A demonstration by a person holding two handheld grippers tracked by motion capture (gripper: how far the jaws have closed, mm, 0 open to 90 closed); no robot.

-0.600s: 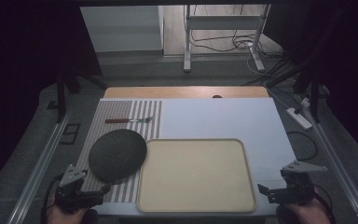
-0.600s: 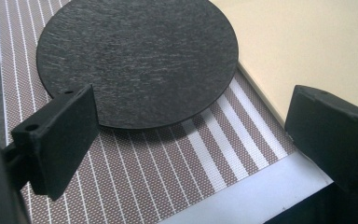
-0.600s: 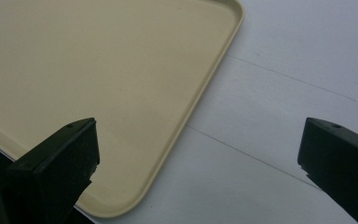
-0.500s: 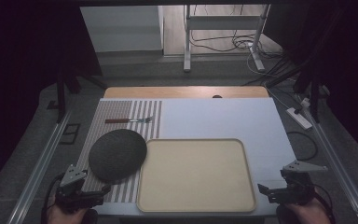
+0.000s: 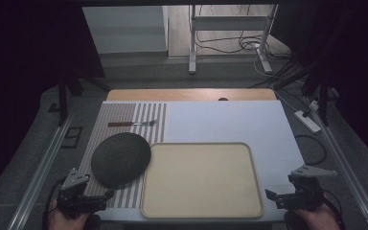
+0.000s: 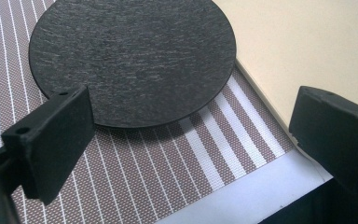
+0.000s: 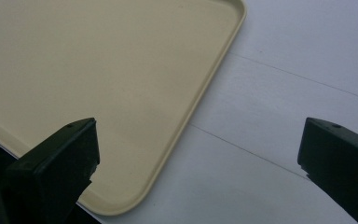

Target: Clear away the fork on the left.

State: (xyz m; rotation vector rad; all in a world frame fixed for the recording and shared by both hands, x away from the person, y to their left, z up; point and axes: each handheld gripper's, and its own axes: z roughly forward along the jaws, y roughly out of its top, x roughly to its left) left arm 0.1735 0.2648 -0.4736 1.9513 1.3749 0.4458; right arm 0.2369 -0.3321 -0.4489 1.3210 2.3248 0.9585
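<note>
two grippers at the table's near edge, left gripper point(image 5: 109, 194) spread wide and holding nothing — dark round plate point(image 5: 120, 158) just ahead on striped placemat point(image 5: 124, 115), touching beige tray point(image 5: 201, 211), right gripper point(image 5: 273, 196) likewise agape beside the tray's corner

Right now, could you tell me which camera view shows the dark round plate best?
The high view shows the whole dark round plate on the striped mat. The left gripper view shows its texture close up, far edge cropped.
</note>
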